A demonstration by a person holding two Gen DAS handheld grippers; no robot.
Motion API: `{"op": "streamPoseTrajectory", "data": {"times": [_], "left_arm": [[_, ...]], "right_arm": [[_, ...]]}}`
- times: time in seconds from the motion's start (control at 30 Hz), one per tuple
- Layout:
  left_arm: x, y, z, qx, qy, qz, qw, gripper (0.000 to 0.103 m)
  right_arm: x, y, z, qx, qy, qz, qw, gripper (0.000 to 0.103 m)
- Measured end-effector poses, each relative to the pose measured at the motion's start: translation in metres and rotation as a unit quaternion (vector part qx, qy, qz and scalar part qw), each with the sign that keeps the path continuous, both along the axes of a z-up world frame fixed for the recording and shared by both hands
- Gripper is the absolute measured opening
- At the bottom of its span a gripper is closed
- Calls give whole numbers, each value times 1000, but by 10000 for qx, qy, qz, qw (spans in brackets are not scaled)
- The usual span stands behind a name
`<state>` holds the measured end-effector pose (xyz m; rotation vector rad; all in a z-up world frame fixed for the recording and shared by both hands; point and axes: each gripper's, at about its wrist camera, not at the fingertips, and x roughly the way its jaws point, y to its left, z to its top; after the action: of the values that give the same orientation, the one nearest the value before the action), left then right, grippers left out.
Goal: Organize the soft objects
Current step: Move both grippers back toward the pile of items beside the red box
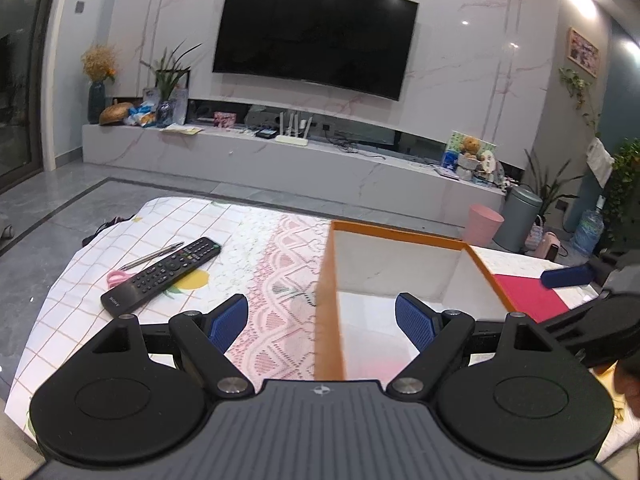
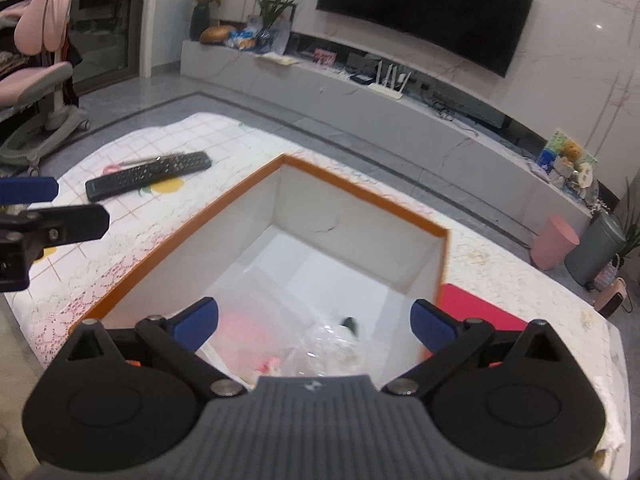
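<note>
Taking the orange-rimmed, white-walled open cardboard box (image 2: 362,196) as the landmark, the scene is read from left to right. Well to the left of the box, on the desk covered by a checked and pink-lace cloth (image 1: 100,300), a long black remote control (image 1: 162,276) is laid beside a silver pen (image 1: 152,256) and pink-handled scissors (image 1: 118,278); none of these is soft. The left gripper (image 1: 322,322) is held above the box's left wall, so that the orange rim runs up between its blue pads; its jaws are spread wide and nothing is held in them. Inside the box, at the near end of the floor, a crumpled clear plastic bag with pink contents and a small dark item (image 2: 320,344) is seen; what is in it cannot be made out clearly. This is judged to be the soft thing of the task, already lying in the box. The right gripper (image 2: 314,322) is held directly over that near end, fully open and empty, with the bag just below and ahead of its pads, so the right hand is judged the nearer. No clear long axis can be read from the bag. To the right of the box, touching its right wall, a flat red sheet (image 2: 480,308) lies on the desk.
</note>
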<state>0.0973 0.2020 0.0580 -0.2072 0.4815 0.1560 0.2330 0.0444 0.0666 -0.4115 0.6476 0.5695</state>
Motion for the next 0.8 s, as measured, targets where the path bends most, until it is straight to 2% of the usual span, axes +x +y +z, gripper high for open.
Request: {"op": "streamPoseTrajectory", "data": {"times": [0.13,0.3,0.43,0.57,0.7,0.8], "left_arm": [[-5,-21,10,84,-50,-242,9997,98],[-8,-49,19,-66,-138,-452,9989,98],[-5,-82,18,6,-55,-700,9975,98],[0,-117,12,37,116,-941,9955,98],[2,-160,3,356,152,-1373,9898,98],[2,-186,-4,375,113,-1613,9861,98]], "right_arm": [[-7,-36,20,142,-117,-194,9996,100],[-15,-95,42,277,-227,-519,9980,100],[-22,-147,51,75,-326,-724,9968,100],[-24,-195,52,-162,-496,-1089,9927,100],[-21,-239,44,67,-359,-1477,9883,100],[-18,-263,30,179,-245,-1711,9848,100]]}}
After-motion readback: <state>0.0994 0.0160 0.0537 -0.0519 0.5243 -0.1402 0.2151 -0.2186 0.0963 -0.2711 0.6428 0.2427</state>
